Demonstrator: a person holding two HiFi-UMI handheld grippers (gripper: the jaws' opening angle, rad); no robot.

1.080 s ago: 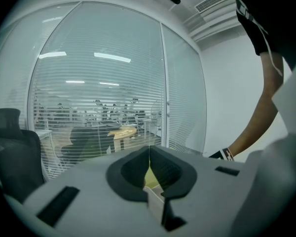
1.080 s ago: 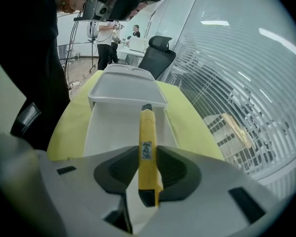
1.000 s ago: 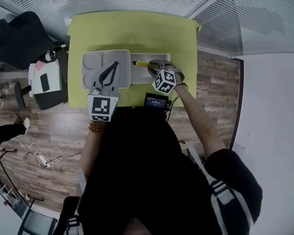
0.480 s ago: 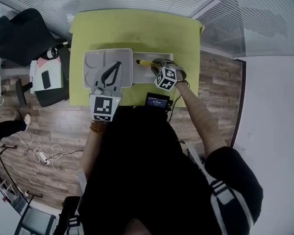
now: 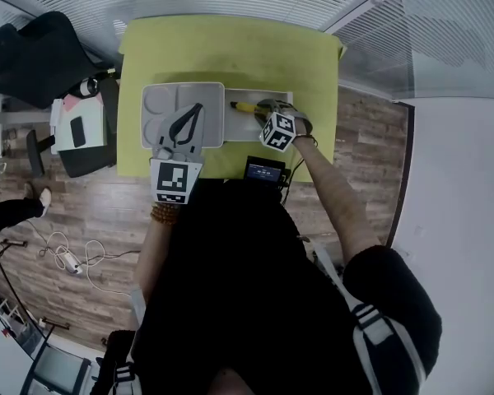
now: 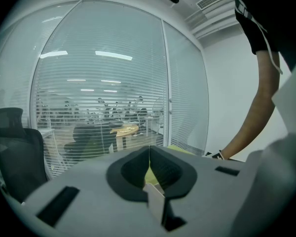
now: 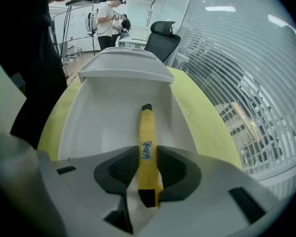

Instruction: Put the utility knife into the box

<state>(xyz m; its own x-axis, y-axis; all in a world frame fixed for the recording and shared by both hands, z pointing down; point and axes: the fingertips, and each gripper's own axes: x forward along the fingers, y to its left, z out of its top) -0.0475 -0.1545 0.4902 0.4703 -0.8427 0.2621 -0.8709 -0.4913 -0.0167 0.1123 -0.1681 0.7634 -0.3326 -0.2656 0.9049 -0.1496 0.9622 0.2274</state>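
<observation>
A yellow utility knife (image 7: 147, 142) with black ends points away from me, and my right gripper (image 7: 147, 153) is shut on its rear half. It hangs low over the inside of the open white box (image 7: 182, 117). In the head view the knife (image 5: 245, 106) lies across the box (image 5: 240, 127) on the green table (image 5: 230, 52), with my right gripper (image 5: 262, 111) at its right end. The box's hinged lid (image 5: 160, 105) lies open to the left. My left gripper (image 5: 197, 109) rests over that lid. Its jaws are shut with nothing between them (image 6: 149, 149).
A small black device (image 5: 263, 169) sits at the table's near edge. A black office chair (image 5: 41, 56) with a bag stands left of the table. Blinds behind glass run along the far side. Cables (image 5: 70, 263) lie on the wooden floor.
Hardly anything: the head view has shifted slightly, and the right gripper with the knife has edged a little further over the box. The left gripper stays on the lid.
</observation>
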